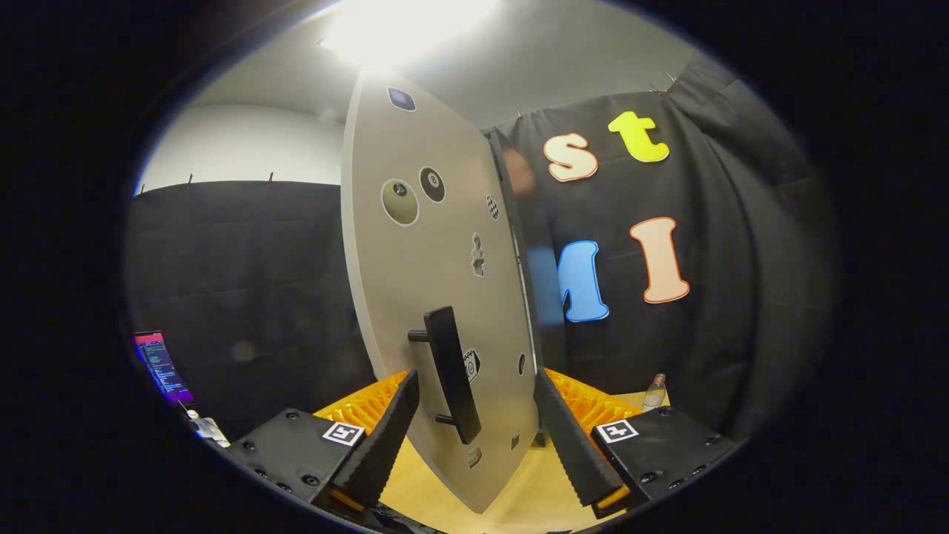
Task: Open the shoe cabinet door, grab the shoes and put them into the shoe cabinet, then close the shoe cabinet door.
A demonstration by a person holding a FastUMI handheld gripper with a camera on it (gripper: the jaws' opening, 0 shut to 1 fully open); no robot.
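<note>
Between spread tool [474, 430] fingers, door handle [452, 374].

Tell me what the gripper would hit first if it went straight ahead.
Probably the black handle on the grey cabinet door, which stands between the open gripper's fingers; depth is hard to judge.

A lit screen [163, 367] glows opposite a small bottle [654, 392] on the tabletop [519, 497].

One cabinet door [437, 245] with one black handle [452, 374] stood between the gripper's [474, 415] two spread fingers; one bottle [654, 391] stood beyond.
</note>
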